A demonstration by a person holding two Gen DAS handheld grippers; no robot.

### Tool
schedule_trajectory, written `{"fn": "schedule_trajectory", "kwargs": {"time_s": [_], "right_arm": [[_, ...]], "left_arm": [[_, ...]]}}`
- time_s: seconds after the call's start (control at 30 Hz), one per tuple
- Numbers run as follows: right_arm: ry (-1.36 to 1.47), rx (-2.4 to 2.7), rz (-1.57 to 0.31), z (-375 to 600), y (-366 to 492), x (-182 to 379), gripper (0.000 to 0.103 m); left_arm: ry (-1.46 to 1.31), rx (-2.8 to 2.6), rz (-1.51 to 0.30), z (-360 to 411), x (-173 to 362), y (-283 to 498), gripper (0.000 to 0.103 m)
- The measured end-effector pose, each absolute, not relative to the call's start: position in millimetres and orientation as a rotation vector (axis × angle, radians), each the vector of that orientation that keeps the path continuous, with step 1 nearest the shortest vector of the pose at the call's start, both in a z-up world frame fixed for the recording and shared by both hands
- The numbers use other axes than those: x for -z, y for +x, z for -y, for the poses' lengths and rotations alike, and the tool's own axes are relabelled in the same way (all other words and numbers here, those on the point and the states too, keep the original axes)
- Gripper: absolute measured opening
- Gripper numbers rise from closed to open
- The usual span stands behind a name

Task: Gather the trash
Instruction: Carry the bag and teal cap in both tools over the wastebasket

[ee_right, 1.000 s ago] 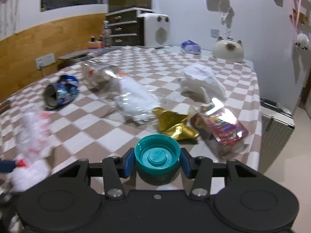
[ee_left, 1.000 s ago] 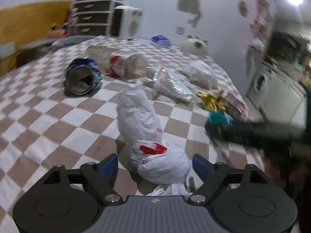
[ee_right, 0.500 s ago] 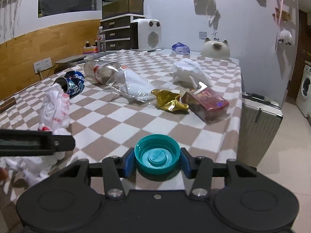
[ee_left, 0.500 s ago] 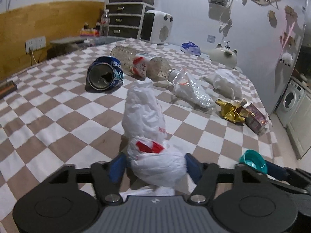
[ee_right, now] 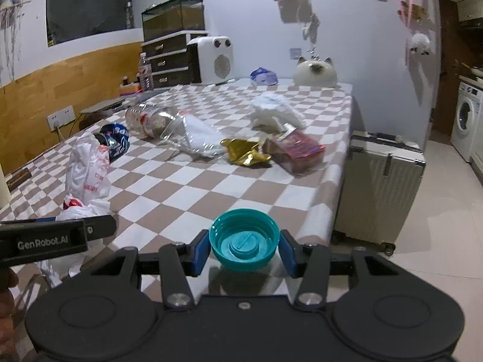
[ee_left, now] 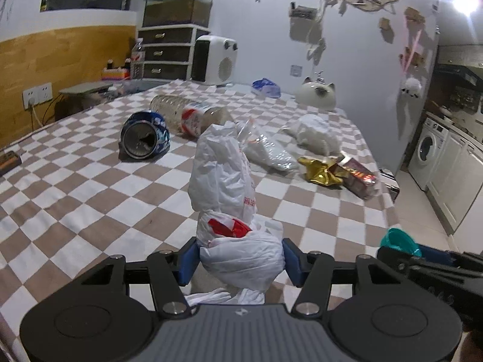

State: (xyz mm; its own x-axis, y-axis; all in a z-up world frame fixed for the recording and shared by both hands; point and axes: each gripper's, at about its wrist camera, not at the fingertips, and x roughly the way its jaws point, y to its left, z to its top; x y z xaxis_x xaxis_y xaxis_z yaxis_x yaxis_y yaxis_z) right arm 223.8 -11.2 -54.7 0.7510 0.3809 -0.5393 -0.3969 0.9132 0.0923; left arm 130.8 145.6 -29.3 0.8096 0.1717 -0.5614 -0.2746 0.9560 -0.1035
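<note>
Here, in the left wrist view, the left tongs [ee_left: 240,261] are clamping a knotted white plastic bag [ee_left: 229,205] between their blue pads, having just been closing on it; the bag is standing up from the pads, its lower end bulging between them and a red print showing on its side. Beyond it on the checkered tabletop [ee_left: 90,211], a dented blue can [ee_left: 145,140] is lying on its side with its open end facing the camera, and a clear plastic bottle [ee_left: 190,116] with a red label is lying just behind it. A clear crumpled wrapper [ee_left: 267,150], a white crumpled bag [ee_left: 314,135], a gold foil wrapper [ee_left: 320,170] and a red packet [ee_left: 357,178] are lying toward the right edge. At lower right, the right tongs [ee_left: 401,242] are entering, carrying a teal bottle cap [ee_left: 398,239].

In the right wrist view, the right tongs [ee_right: 244,249] are gripping the teal bottle cap [ee_right: 244,239] by its rim, hollow side up, over the near corner of the tabletop [ee_right: 211,187]. The left tongs [ee_right: 99,226] are showing at left, with the white plastic bag [ee_right: 87,172] rising from them. The gold foil wrapper [ee_right: 246,150] and red packet [ee_right: 297,147] are touching each other near the right edge. A grey suitcase [ee_right: 380,187] is standing on the floor beside the tabletop.
</note>
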Motion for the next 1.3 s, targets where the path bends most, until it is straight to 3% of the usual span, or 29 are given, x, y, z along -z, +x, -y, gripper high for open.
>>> {"fn": "schedule_trajectory", "kwargs": {"time_s": [0.73,1.3], "right_arm": [[0.029,-0.202,-0.482,139.6,142.5,27.2,0.050],[0.109,-0.031,-0.559,255.1,125.1,75.0,0.050]], "left_arm": [[-0.090,-0.008,-0.526,-32.0,12.9,94.6,0.058],[-0.043,0.227,-0.655,97.2,72.4,130.7,0.058]]}}
